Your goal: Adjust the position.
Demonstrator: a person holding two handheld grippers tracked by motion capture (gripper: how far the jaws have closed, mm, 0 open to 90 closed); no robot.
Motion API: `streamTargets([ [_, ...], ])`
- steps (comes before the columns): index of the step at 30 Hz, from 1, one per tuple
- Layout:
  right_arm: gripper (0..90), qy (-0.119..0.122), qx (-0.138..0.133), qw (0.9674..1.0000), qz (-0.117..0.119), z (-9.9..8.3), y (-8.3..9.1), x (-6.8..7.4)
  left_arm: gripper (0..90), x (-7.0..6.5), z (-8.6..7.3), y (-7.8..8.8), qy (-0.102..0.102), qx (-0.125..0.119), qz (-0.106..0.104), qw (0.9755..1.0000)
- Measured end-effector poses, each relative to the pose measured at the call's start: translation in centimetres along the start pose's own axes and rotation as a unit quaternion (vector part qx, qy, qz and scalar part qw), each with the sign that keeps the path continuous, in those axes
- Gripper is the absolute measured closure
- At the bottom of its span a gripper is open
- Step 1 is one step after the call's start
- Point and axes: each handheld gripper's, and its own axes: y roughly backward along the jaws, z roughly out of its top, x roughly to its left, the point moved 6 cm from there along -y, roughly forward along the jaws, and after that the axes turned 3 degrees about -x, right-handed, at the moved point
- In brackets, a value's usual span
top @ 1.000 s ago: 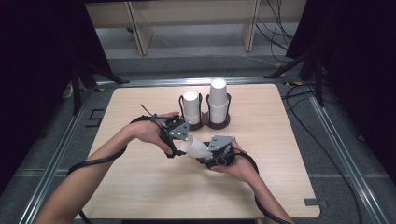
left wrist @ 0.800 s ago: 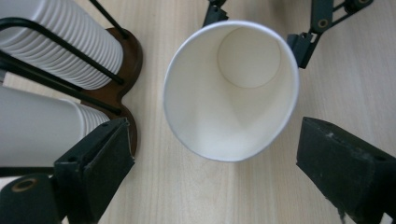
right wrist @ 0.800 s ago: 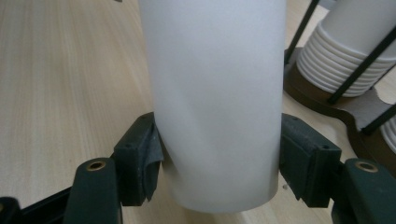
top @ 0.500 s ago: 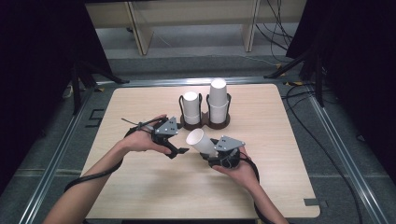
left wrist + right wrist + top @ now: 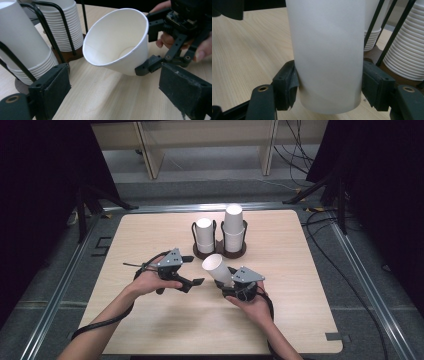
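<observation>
Above the surface (image 5: 150, 330), before two racked cup stacks (image 5: 224, 236): one paper cup (image 5: 216, 267), tilted, clamped in right gripper (image 5: 231, 281) jaws. Left gripper (image 5: 192, 270) jaws open, empty, just beside. Cup separated; placement remains.

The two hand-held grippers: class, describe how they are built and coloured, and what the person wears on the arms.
Each gripper, left gripper and right gripper, is a black frame of jointed links with a grey three-cornered plate on top. The jaws end in flat, matt black pads. A black cable trails back along each forearm. The forearms are bare; no sleeves or gloves are visible.
</observation>
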Motion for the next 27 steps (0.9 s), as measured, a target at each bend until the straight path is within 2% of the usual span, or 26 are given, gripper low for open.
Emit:
streamTargets([
  [1,35.2,-0.002,-0.004,1.0000,-0.002,0.0,0.0,0.0,9.3,0.1,0.0,-0.1,0.005,-0.009,0.002,0.9999],
  [3,35.2,-0.001,-0.010,0.9999,-0.006,0.1,0.0,-0.1,9.4,0.1,0.0,-0.1,0.029,-0.025,0.005,0.9993],
  [5,35.1,-0.005,-0.013,0.9998,-0.010,0.1,0.0,-0.3,9.3,0.0,0.0,-0.2,0.041,-0.034,0.007,0.9986],
  [7,35.1,-0.019,-0.014,0.9997,-0.009,0.1,0.0,-0.2,9.3,-0.2,-0.1,-0.4,0.054,-0.040,0.012,0.9977],
  [12,35.1,-0.037,-0.014,0.9992,-0.008,0.1,0.0,-0.3,9.0,-0.8,0.0,-0.9,0.077,-0.058,0.012,0.9953],
  [13,35.1,-0.027,-0.021,0.9994,-0.012,0.2,-0.1,-0.5,8.9,-0.9,0.1,-1.0,0.078,-0.060,0.010,0.9950],
  [15,35.0,-0.031,-0.022,0.9992,-0.011,0.3,-0.1,-0.5,8.5,-1.1,0.4,-1.5,0.089,-0.075,0.012,0.9931],
  [17,35.0,-0.035,-0.028,0.9989,-0.013,0.3,-0.2,-0.5,7.9,-1.1,0.5,-1.6,0.089,-0.070,0.017,0.9934],
  [18,35.0,-0.034,-0.027,0.9989,-0.016,0.4,-0.2,-0.5,7.8,-1.1,0.6,-1.7,0.093,-0.076,0.015,0.9926],
  [19,35.0,-0.034,-0.035,0.9988,-0.010,0.5,-0.3,-0.5,7.8,-1.1,0.6,-1.8,0.093,-0.074,0.016,0.9928],
  [20,35.0,-0.047,-0.028,0.9985,-0.009,0.4,-0.2,-0.3,7.5,-1.1,0.7,-1.9,0.094,-0.077,0.019,0.9924],
  [23,35.0,-0.048,-0.023,0.9985,-0.015,0.4,0.0,-0.5,7.2,-1.1,0.9,-2.2,0.100,-0.088,0.018,0.9909],
  [27,35.0,-0.047,-0.027,0.9984,-0.018,0.5,0.0,-0.6,6.6,-1.2,1.0,-2.5,0.100,-0.082,0.021,0.9913],
])
